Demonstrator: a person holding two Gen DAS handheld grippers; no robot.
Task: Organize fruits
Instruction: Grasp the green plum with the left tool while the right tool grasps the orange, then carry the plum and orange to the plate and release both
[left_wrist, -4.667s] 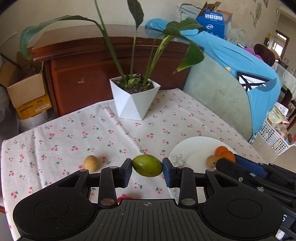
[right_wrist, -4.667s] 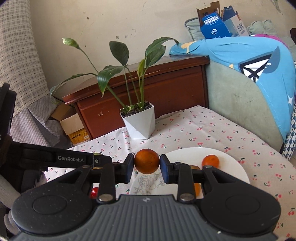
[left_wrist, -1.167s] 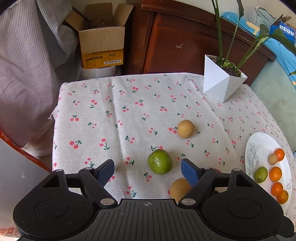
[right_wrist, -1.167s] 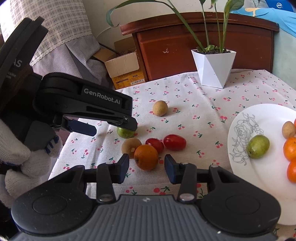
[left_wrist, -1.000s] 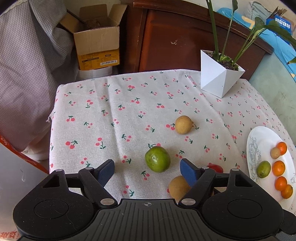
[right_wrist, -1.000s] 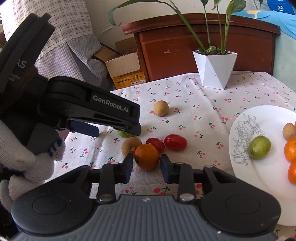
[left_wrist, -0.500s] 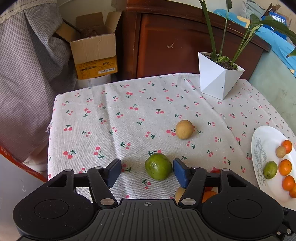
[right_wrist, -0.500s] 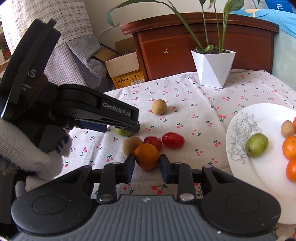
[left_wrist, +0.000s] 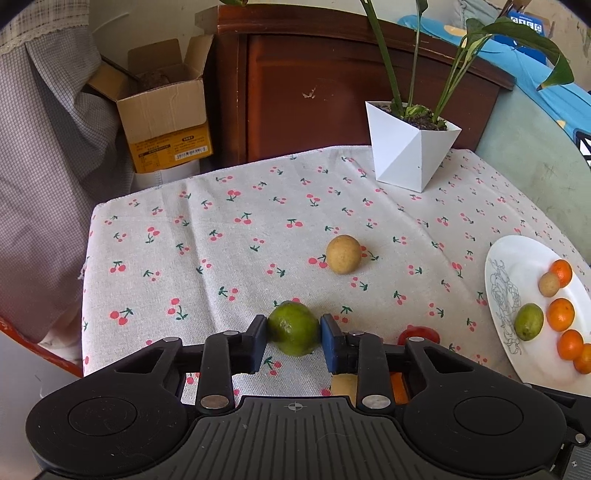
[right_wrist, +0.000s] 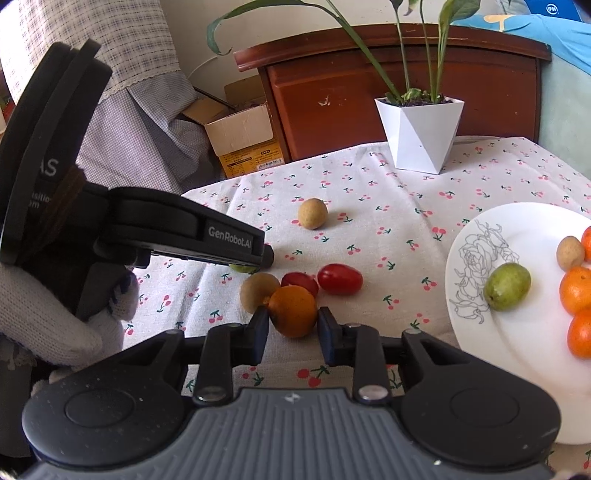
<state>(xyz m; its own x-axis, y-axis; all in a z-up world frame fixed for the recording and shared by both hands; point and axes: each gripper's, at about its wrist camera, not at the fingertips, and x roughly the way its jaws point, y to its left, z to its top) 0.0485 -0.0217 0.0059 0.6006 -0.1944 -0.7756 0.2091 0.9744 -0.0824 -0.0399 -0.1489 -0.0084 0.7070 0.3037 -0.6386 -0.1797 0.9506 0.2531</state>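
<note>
Left claw (left_wrist: 294, 339): squeezing the green fruit (left_wrist: 293, 328).
Right claw (right_wrist: 289, 329): squeezing the orange (right_wrist: 292, 311).
Plate (right_wrist: 476, 328): off to the right of both, at the table's right edge.

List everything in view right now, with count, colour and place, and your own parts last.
Lime: 1, green, on the tablecloth, between the left gripper's fingers.
Orange: 1, on the cloth, between the right gripper's fingers.
Tan round fruits: 2 on the cloth, one alone mid-table, one beside the orange.
Red fruits: 2, on the cloth behind the orange.
Plate: 1, white, at the right; holds 1 green fruit, 1 tan fruit, several oranges.
Tablecloth: 1, cherry print.
Potted plant: 1, white pot, far edge.
Cardboard box: 1, behind the table.
Left gripper: closed on the lime.
Right gripper: closed on the orange.
</note>
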